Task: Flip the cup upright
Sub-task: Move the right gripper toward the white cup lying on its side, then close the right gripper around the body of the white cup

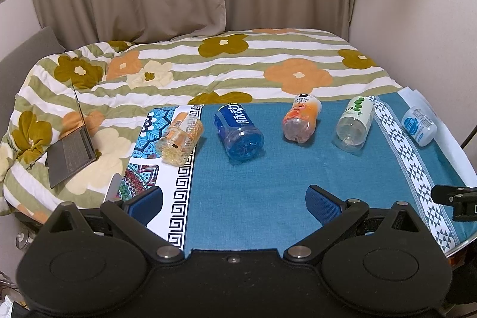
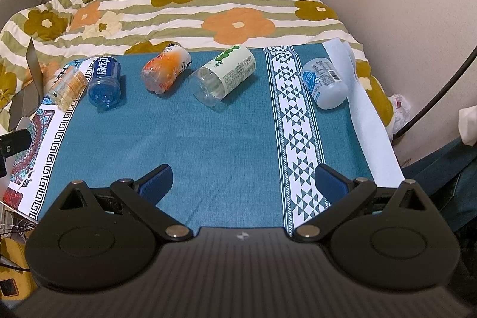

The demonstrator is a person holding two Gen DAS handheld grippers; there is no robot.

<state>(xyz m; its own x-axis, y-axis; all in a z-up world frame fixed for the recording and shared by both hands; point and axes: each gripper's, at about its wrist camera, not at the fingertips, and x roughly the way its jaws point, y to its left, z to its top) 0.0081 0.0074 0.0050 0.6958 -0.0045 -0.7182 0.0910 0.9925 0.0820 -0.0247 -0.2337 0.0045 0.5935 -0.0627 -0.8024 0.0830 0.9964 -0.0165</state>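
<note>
Several cut-bottle cups lie on their sides in a row at the far side of the blue cloth (image 1: 268, 184): a yellow-orange one (image 1: 180, 137) (image 2: 68, 87), a blue one (image 1: 238, 131) (image 2: 104, 84), an orange one (image 1: 301, 118) (image 2: 165, 69), a green-and-white one (image 1: 354, 121) (image 2: 223, 75) and a pale blue-labelled one (image 1: 419, 125) (image 2: 325, 82). My left gripper (image 1: 234, 203) is open and empty, well short of the row. My right gripper (image 2: 243, 179) is open and empty, also short of the cups.
The table's cloth (image 2: 208, 145) has a white patterned band (image 2: 298, 124) and a colourful mat at its left edge (image 1: 149, 169). A bed with a flowered quilt (image 1: 223, 64) lies beyond. An open laptop (image 1: 73, 151) rests on the quilt at left. Curtains and wall stand behind.
</note>
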